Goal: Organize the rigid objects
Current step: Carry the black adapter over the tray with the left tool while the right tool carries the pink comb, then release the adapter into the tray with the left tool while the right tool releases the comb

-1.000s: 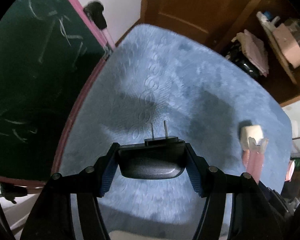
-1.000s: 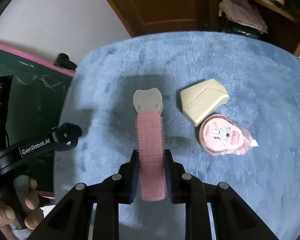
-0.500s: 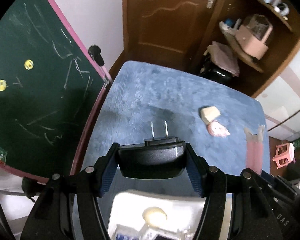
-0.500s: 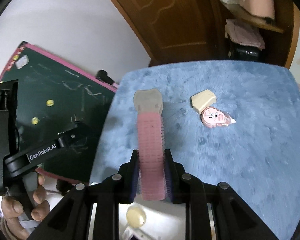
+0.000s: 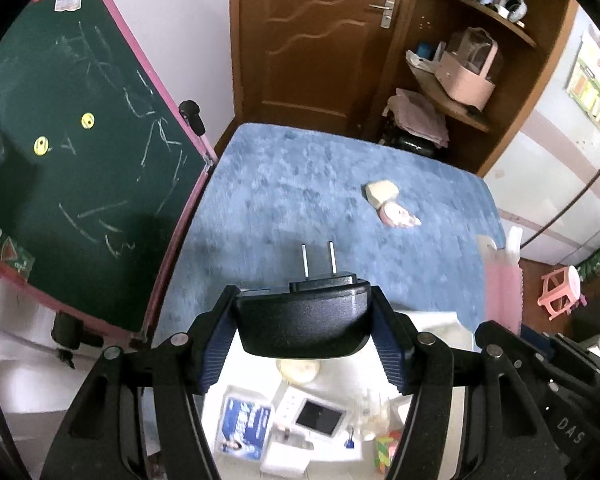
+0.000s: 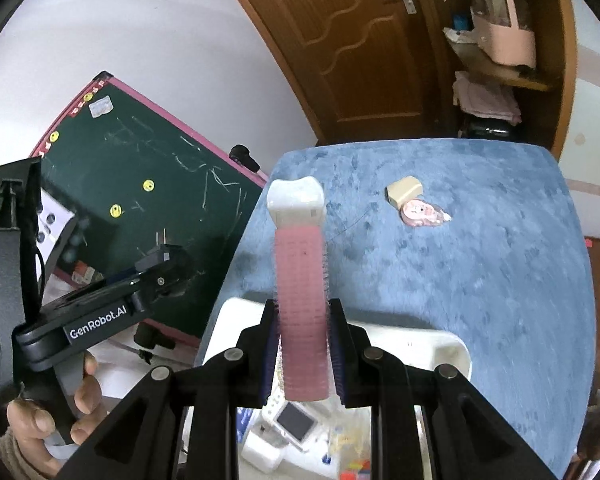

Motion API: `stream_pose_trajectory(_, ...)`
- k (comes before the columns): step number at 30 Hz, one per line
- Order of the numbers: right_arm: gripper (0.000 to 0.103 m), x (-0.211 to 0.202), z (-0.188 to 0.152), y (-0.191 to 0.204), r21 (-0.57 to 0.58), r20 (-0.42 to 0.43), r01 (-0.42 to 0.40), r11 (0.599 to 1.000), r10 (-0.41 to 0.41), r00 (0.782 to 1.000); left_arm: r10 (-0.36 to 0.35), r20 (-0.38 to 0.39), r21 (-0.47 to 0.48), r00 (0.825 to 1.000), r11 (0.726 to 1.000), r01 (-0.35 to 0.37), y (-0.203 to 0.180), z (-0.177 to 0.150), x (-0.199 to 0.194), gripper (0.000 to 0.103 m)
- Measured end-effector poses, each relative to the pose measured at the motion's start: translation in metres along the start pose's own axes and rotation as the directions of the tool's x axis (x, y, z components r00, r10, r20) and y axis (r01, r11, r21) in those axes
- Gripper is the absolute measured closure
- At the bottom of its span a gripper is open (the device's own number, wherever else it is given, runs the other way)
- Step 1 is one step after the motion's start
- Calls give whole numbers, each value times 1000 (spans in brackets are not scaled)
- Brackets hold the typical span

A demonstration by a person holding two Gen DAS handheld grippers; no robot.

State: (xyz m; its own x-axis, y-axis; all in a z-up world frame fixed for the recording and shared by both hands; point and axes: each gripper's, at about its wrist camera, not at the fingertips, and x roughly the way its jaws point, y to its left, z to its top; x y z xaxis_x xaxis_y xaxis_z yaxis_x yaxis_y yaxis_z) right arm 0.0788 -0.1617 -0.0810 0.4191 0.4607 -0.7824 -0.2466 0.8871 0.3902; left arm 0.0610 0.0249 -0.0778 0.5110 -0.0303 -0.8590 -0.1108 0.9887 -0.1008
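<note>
Left gripper (image 5: 304,326): jaws clenched on a black power adapter (image 5: 303,322), glossy rounded plastic; its two metal prongs point straight ahead, away from the jaws.
Right gripper (image 6: 303,354): jaws clamped on a pink hair roller (image 6: 302,304), bristly cylinder with a pale smooth cap; long axis runs forward from the jaws, cap at the far end.
White bin (image 6: 446,346): below both sets of jaws, holding mixed small items.
Table (image 6: 480,264): blue plush cover; beyond the jaws lie a beige wedge-shaped case (image 6: 405,191) and, touching it, a pink round packet (image 6: 422,213).
</note>
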Motion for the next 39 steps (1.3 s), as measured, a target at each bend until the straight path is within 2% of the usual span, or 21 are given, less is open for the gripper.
stream_pose_trajectory(11, 80, -17, -56, -10, 57, -7, 85, 995, -85, 996, 33, -31, 32, 999, 999, -32, -12, -62, 10, 37)
stream_pose_trajectory(21, 80, 13, -99, -27, 97, -145, 152, 984, -137, 980, 57, -115, 36, 992, 998, -53, -15, -107, 36, 37)
stream_pose_trajectory(26, 80, 24, -116, -30, 97, -195, 159, 982, -138, 971, 62, -141, 47, 988, 997, -56, -18, -119, 43, 37)
stream_pose_trajectory(34, 79, 33, -119, -29, 84, -228, 156, 984, -134, 964, 80, -165, 69, 983, 995, -70, -19, -127, 50, 37)
stream_pose_trajectory(39, 79, 41, -123, -29, 83, -262, 158, 984, -132, 956, 88, -210, 81, 974, 994, -73, -18, -132, 60, 36)
